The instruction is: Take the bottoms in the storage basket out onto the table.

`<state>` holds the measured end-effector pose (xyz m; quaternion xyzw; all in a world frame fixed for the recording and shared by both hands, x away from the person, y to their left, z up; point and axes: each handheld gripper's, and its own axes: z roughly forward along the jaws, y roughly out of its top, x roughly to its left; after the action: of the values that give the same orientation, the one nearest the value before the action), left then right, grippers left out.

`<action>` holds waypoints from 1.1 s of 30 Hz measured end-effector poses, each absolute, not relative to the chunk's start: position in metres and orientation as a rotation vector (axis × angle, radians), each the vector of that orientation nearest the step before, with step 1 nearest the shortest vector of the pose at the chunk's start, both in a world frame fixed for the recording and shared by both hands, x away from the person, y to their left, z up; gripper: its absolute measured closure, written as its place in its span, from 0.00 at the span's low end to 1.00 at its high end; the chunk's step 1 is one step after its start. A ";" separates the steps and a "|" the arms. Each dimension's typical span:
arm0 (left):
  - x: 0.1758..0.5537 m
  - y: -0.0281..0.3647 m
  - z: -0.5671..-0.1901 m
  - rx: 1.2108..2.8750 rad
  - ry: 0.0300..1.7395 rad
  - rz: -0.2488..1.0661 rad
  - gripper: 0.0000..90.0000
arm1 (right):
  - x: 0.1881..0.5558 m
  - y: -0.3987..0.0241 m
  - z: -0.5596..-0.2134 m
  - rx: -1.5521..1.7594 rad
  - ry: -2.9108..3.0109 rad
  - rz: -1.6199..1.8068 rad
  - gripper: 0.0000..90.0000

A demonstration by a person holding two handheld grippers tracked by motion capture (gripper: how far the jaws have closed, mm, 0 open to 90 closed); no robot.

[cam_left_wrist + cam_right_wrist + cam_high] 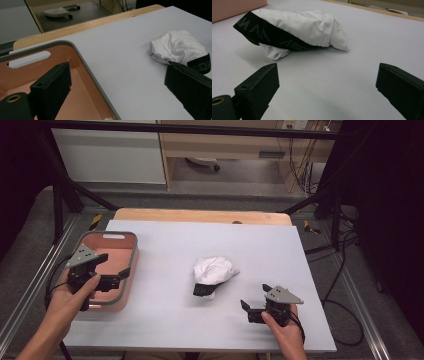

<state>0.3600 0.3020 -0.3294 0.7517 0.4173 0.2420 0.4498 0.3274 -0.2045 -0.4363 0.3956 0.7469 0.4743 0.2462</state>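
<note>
The crumpled white underwear (pixel 215 271), with its black waistband (pixel 202 290) turned toward the near edge, lies about the middle of the table (pixel 165 320), well apart from the pink basket (pixel 127 240) at the left edge. The right gripper (pixel 254 305) sits near the garment toward the near right corner, jaws wide and empty, aimed at it. The left gripper (pixel 114 270) hovers over the basket, also wide open and holding nothing. Best to come in low and pinch the thick waistband fold rather than loose cloth, so it lifts as one bundle.

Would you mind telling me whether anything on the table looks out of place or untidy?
The white underwear with a black waistband lies crumpled in a heap mid-table, outside the pink basket. Nothing looks spilled or damaged.
</note>
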 end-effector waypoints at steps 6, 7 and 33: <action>0.358 0.303 -0.341 1.850 1.052 0.583 0.08 | 0.327 -0.203 -0.436 1.073 2.047 1.285 0.06; 0.358 0.303 -0.343 1.852 1.055 0.586 0.08 | 0.327 -0.203 -0.436 1.071 2.046 1.284 0.06; 0.344 0.311 -0.386 1.829 1.103 0.550 0.08 | 0.327 -0.204 -0.437 1.076 2.047 1.278 0.06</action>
<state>0.3442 0.3110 -0.3856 0.7400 0.4464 0.2226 0.4513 0.3267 -0.2045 -0.4367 0.3946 0.7507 0.4687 0.2473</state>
